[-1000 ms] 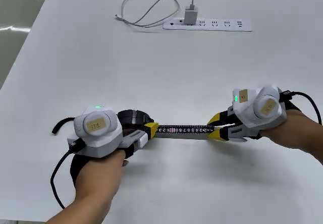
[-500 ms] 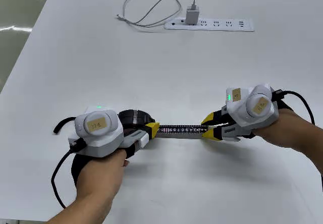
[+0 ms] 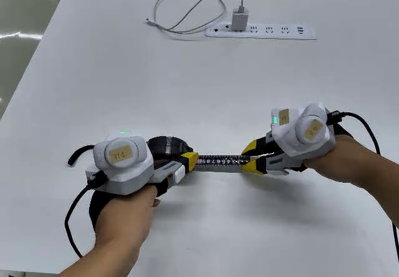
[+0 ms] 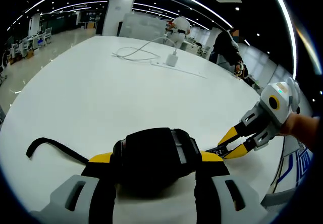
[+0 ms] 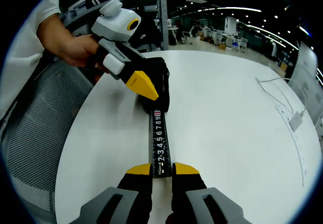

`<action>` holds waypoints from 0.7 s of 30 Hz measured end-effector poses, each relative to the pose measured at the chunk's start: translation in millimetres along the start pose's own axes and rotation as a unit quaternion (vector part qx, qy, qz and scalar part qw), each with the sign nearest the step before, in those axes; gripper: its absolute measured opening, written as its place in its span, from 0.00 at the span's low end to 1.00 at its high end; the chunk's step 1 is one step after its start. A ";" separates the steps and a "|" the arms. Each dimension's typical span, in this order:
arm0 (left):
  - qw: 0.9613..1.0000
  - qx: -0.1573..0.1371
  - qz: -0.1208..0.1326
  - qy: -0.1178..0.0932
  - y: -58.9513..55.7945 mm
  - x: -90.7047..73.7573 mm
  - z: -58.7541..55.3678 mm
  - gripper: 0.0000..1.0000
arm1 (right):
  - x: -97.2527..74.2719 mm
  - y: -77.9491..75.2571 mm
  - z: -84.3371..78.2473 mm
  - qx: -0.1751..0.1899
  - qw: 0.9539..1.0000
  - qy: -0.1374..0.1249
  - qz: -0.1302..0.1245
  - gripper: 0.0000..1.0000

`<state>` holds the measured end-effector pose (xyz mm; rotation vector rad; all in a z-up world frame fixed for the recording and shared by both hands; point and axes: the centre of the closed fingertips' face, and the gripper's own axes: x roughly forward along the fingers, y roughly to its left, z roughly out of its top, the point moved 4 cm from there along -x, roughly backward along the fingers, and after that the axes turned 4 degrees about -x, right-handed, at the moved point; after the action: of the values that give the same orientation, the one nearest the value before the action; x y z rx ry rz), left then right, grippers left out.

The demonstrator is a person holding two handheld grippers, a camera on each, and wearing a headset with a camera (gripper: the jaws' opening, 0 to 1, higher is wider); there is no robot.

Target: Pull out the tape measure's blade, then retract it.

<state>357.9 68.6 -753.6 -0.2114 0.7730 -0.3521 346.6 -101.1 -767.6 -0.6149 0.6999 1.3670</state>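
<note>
Clamping case [image 3: 166, 146] in left gripper [image 4: 156, 159]; right gripper [image 5: 161, 169] pinches blade [image 5: 158, 138] tip. Table [image 3: 187, 77] open ahead to strip [image 3: 268, 31]; left edge well apart.

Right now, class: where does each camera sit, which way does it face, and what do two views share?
Head view: on the headset, facing forward and down at the table; left hand, right hand show.
Left gripper view: on the left gripper, facing across the tape measure case toward the right gripper.
Right gripper view: on the right gripper, facing along the blade toward the left gripper and left hand.
Shared: both gripper views show the case.
</note>
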 end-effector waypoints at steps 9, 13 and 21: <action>1.000 -0.004 -0.002 0.000 0.7 -0.2 0.0 0.59 | 8.9 0.6 9.4 0.001 1.000 -0.009 0.005 0.10; 1.000 -0.005 -0.002 0.000 0.5 -0.1 0.1 0.59 | 13.6 1.1 14.8 -0.001 1.000 -0.013 0.007 0.10; 1.000 -0.010 -0.004 0.000 0.7 -0.5 0.5 0.59 | 20.3 0.2 22.9 -0.004 1.000 -0.019 0.010 0.10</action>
<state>358.1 69.5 -753.2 -0.2328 0.7756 -0.3523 349.8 -70.6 -767.8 -0.5880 0.6718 1.3966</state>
